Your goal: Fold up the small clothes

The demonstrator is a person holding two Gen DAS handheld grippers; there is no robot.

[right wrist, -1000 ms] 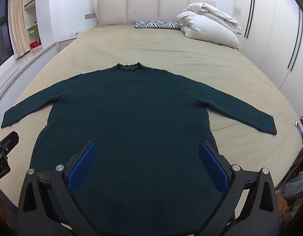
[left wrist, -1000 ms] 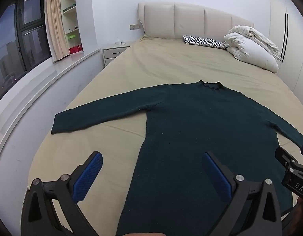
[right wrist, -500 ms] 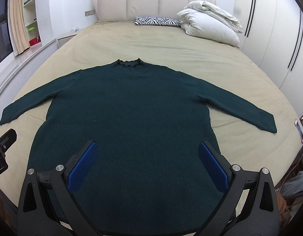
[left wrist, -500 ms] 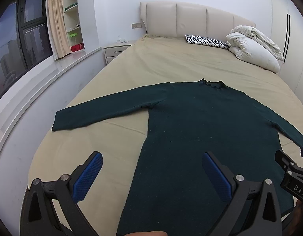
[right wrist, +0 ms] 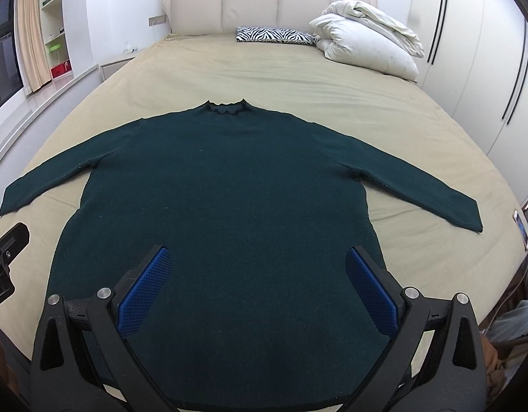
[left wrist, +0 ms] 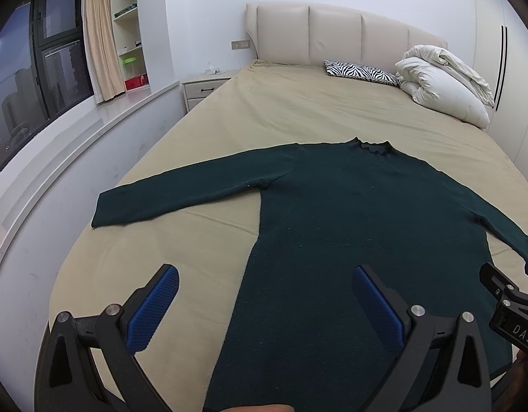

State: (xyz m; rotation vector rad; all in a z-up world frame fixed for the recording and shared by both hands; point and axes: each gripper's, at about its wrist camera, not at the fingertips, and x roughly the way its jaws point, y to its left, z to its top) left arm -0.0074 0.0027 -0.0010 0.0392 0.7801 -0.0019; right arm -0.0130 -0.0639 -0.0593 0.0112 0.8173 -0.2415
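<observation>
Item: one dark green sweater (right wrist: 222, 206), long sleeves, laid flat on the bed (right wrist: 298, 82), hem at the near edge, collar toward the headboard.

Sleeves: the left sleeve (left wrist: 181, 192) reaches toward the bed's left edge, the right sleeve (right wrist: 418, 185) toward its right edge; both fully stretched out.

Your left tongs (left wrist: 262, 300): spread wide, holding nothing, above the hem's left side.

Your right tongs (right wrist: 257, 283): spread wide, holding nothing, above the middle of the hem.

Progress: no fold visible; the sweater looks ready. Every fold is left for you to do, probably sleeves first.
</observation>
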